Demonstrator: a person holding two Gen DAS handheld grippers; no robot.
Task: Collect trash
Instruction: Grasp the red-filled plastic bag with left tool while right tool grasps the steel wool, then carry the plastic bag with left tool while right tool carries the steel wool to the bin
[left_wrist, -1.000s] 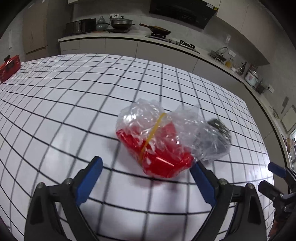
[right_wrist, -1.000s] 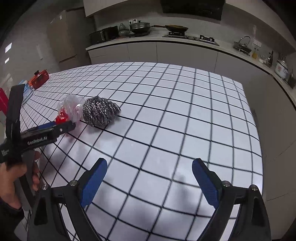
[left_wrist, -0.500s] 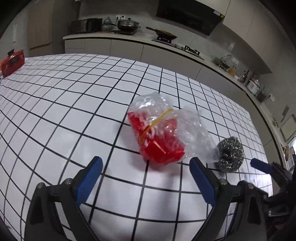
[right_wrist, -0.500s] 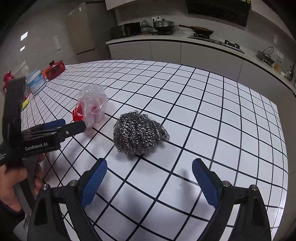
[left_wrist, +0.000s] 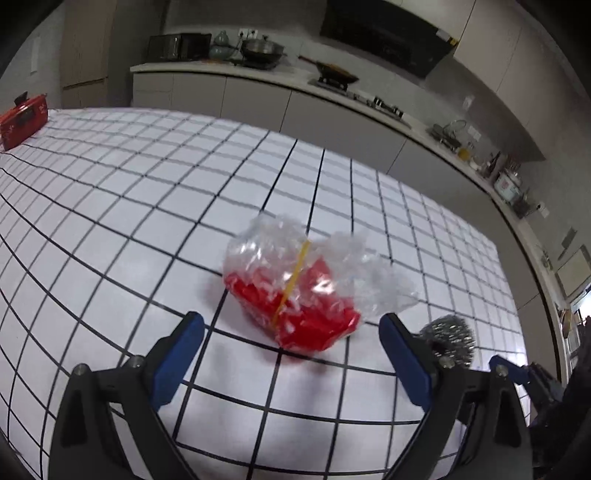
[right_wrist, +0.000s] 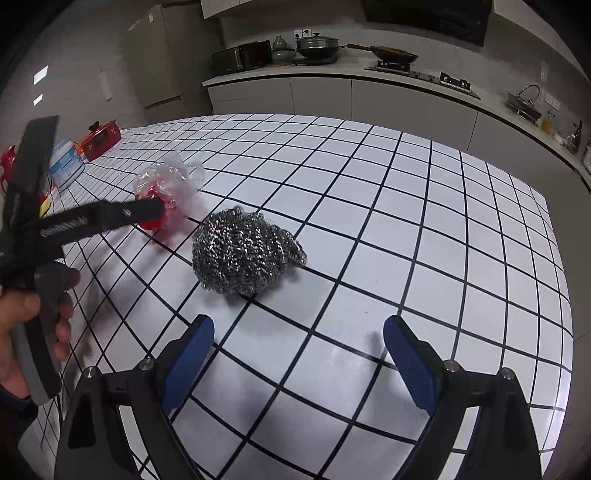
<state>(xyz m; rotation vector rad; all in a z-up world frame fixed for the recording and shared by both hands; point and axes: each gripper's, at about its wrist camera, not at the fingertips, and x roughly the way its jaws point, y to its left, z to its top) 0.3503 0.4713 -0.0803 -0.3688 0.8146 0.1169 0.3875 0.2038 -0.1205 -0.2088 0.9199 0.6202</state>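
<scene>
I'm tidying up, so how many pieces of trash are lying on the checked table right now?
2: a plastic bag with red contents ahead of the left gripper, and a steel wool scrubber ahead of the right gripper. Others may be out of view.

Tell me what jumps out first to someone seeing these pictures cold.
The red packet in a crumpled clear plastic bag, crossed by a yellow band, lies on the black-gridded white table right ahead of the open left gripper. Next comes the shiny steel wool scourer, lying beside the bag, in front of the open right gripper. Neither gripper touches anything.
</scene>
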